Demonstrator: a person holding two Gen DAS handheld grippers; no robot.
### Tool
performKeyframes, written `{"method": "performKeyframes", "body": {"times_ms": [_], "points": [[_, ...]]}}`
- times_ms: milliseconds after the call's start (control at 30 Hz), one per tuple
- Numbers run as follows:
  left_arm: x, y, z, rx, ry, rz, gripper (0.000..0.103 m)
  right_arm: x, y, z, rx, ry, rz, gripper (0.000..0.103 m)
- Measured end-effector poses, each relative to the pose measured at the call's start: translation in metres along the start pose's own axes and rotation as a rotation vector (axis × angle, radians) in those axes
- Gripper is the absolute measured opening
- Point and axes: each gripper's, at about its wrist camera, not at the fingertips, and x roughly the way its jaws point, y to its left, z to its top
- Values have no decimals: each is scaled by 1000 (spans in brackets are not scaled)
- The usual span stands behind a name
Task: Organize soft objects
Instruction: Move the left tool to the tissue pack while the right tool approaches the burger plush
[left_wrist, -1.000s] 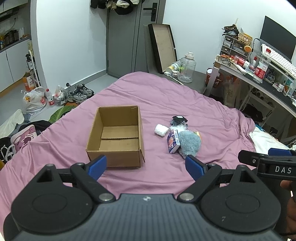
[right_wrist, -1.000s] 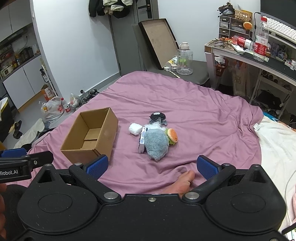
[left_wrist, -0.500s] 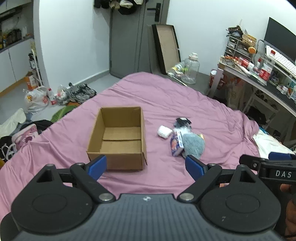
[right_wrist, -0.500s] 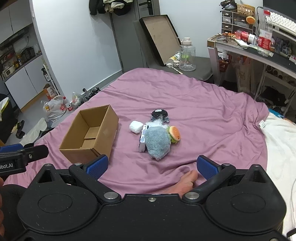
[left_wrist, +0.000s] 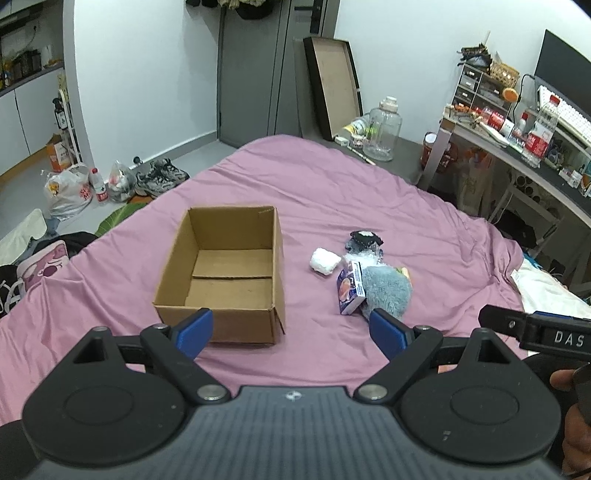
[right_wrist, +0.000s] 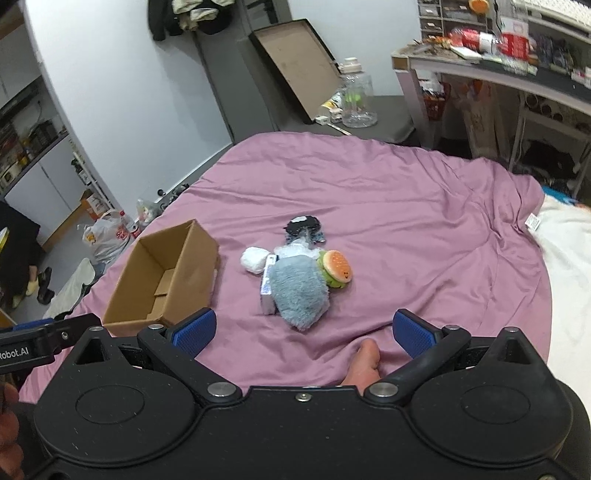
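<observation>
An open, empty cardboard box (left_wrist: 225, 273) (right_wrist: 166, 277) sits on the pink bedsheet (left_wrist: 332, 184). Right of it lies a pile: a grey-blue furry plush (left_wrist: 386, 293) (right_wrist: 299, 291), a small purple-white carton (left_wrist: 349, 286), a white soft roll (left_wrist: 324, 261) (right_wrist: 254, 259), a black-and-white item (left_wrist: 364, 240) (right_wrist: 303, 226) and a burger plush (right_wrist: 335, 266). My left gripper (left_wrist: 291, 330) is open and empty, above the bed short of the box. My right gripper (right_wrist: 301, 330) is open and empty, just short of the plush.
A bare foot (right_wrist: 364, 363) rests on the sheet below my right gripper. Bags and shoes (left_wrist: 155, 179) lie on the floor to the left. A cluttered desk (left_wrist: 517, 147) stands to the right, a clear jug (left_wrist: 382, 131) beyond the bed.
Both grippers have moved forward and lower toward the bed; the box and the pile look larger. Nothing on the bed has moved.
</observation>
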Motion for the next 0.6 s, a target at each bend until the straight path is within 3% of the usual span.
{"method": "performKeyframes", "body": {"times_ms": [200, 267, 400, 467, 600], "points": [[30, -8, 8, -31, 39, -22, 88, 25, -15, 9, 42, 6, -12, 101], [40, -12, 11, -38, 48, -36, 88, 35, -21, 12, 58, 17, -14, 95], [63, -22, 16, -53, 80, -56, 87, 59, -35, 16, 106, 59, -35, 92], [76, -27, 18, -62, 104, -69, 84, 72, -41, 19, 129, 87, -38, 85], [104, -39, 19, -62, 156, -81, 78, 94, -53, 23, 177, 122, -31, 82]]}}
